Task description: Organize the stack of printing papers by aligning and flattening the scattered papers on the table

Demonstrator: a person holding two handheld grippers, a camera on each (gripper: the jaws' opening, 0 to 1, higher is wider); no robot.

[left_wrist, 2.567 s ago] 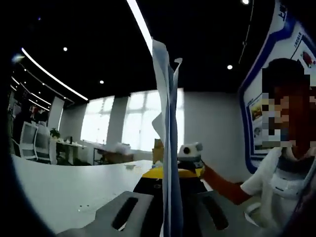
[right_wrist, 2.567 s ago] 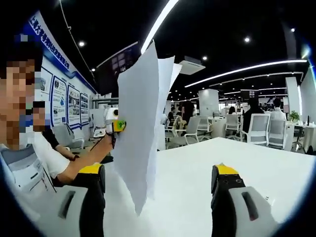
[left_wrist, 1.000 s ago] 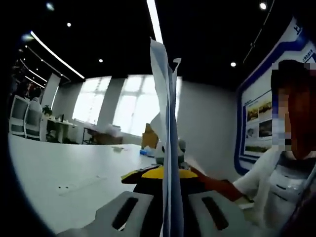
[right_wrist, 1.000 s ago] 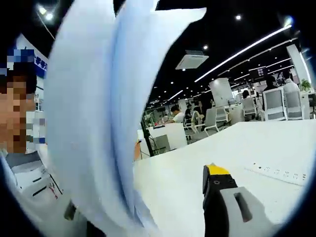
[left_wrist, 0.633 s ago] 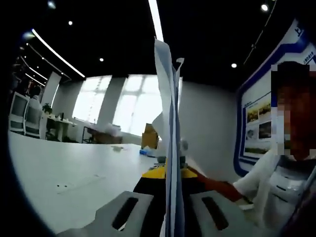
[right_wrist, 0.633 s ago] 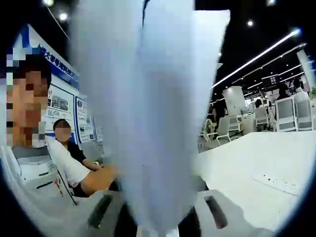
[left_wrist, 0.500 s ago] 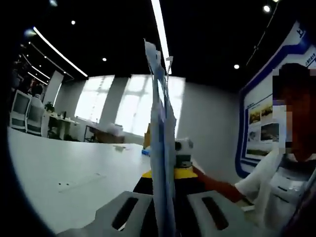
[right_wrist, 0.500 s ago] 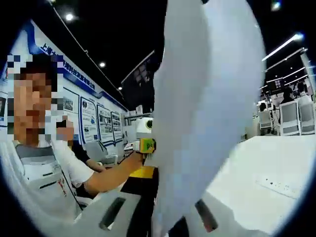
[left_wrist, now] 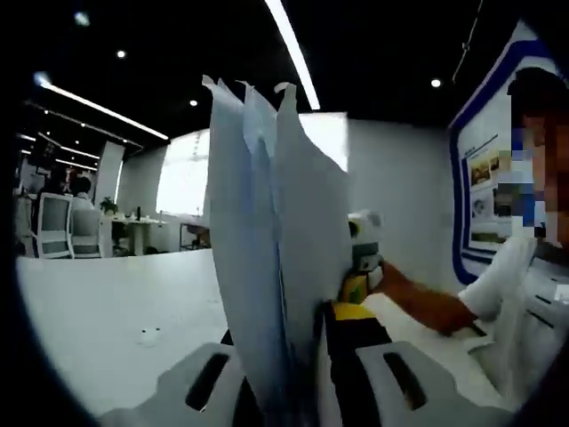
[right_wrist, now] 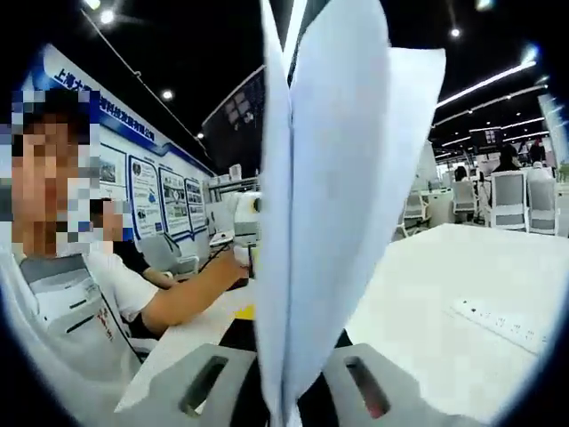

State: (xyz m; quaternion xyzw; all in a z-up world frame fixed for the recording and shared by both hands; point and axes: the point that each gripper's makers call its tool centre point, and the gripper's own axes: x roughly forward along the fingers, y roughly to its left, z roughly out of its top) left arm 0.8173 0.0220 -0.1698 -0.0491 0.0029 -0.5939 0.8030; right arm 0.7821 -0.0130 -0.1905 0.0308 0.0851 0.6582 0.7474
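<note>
Both hand-held grippers, left (left_wrist: 298, 391) and right (right_wrist: 283, 391), clamp the upright stack of white printing papers (right_wrist: 324, 196) at frame centre, above the white worktop (right_wrist: 427, 285). Top edges splayed; aligning and flattening remain.

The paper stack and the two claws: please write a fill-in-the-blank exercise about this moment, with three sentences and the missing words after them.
1. The paper stack stands on ____, not lying flat.
2. In the right gripper view, the right claw is ____ on the sheets.
3. The white table in the left gripper view lies ____ the raised sheets.

Missing words: edge; shut; behind
</note>
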